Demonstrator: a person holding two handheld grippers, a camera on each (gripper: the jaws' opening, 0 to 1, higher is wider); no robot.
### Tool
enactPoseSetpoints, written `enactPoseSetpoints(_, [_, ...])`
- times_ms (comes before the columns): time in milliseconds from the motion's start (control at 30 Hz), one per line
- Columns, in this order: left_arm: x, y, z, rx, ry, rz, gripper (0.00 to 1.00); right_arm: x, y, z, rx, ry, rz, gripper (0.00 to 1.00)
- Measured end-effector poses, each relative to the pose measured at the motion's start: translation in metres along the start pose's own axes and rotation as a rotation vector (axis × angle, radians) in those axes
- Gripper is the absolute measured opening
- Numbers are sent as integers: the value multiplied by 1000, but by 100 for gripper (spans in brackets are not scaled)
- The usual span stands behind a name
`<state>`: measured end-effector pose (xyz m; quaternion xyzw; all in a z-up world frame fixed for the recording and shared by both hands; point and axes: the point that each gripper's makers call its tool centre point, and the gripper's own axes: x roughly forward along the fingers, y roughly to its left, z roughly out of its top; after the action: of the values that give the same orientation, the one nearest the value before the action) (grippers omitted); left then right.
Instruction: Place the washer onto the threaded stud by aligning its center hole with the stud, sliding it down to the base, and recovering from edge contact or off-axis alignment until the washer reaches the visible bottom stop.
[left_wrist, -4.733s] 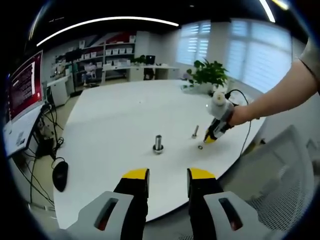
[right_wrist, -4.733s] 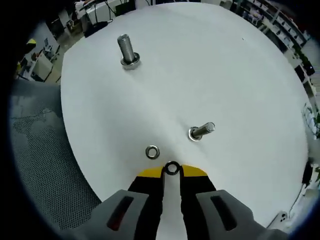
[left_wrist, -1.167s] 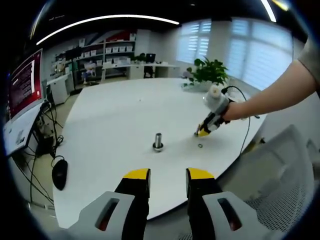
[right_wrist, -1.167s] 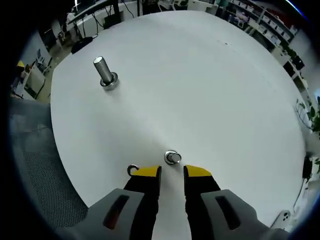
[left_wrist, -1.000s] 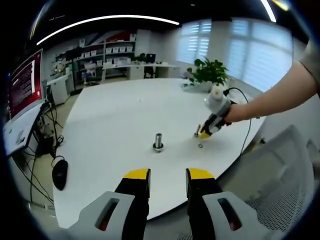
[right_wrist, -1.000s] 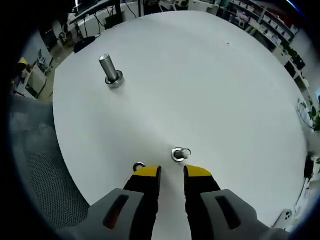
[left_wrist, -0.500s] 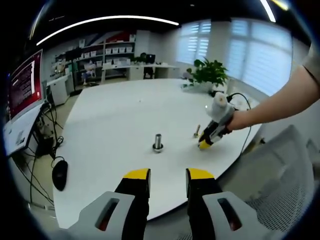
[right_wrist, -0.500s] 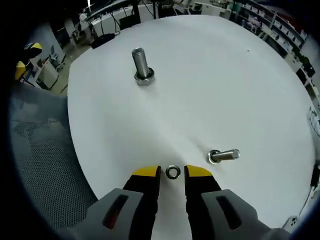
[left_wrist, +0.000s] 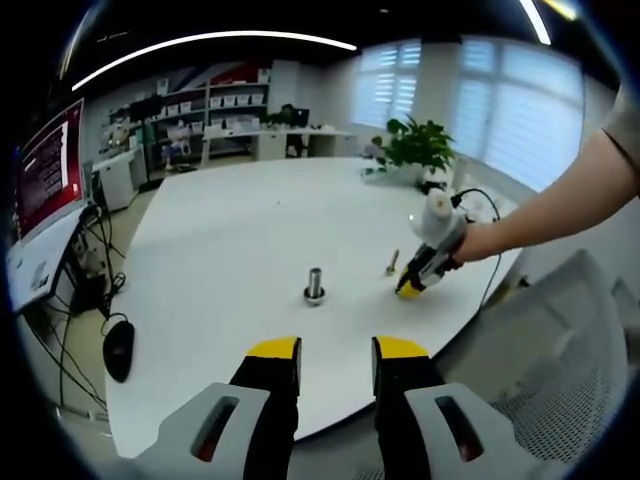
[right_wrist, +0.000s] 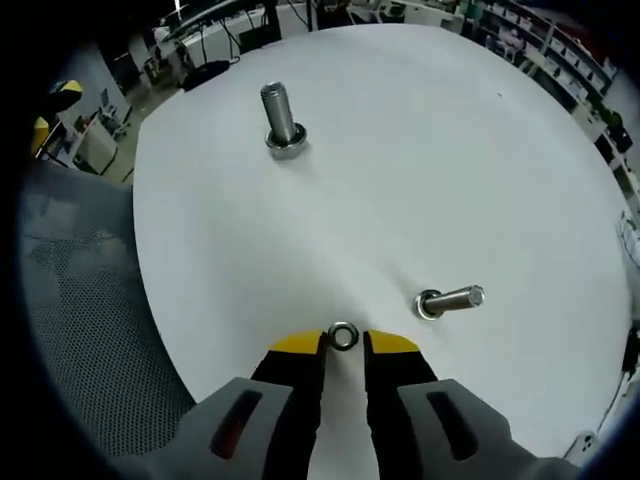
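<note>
- Steel washer (right_wrist: 343, 336) lies flat on the white table (right_wrist: 420, 150), pinched between the yellow tips of the right gripper (right_wrist: 343, 343), whose jaws have closed in against its rim.
- Just right of it in the right gripper view, a smaller threaded stud (right_wrist: 450, 299) stands on its base.
- Well beyond, a larger stud (right_wrist: 282, 121) stands upright.
- Near the table's edge, the left gripper (left_wrist: 336, 350) hovers with jaws parted, holding nothing.

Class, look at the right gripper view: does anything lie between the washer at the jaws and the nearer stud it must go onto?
Nothing visible does. The washer sits between the right gripper jaws, with bare white table between it and the stud.
</note>
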<state>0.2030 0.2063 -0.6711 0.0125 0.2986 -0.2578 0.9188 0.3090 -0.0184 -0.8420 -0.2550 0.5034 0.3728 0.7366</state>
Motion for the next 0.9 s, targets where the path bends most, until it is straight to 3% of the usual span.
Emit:
enactPoseSetpoints(400, [0,-1,0,1,0,-3,26,-3,2,-7,-86,42,17,17])
enactPoseSetpoints(800, [1,-1,-2,7,10,-2,26,1,1,-5,-211,226,28,15])
enactPoseSetpoints(900, [1,-1,-2,7,9,0,26,1,1,-4,-192,254,21,14])
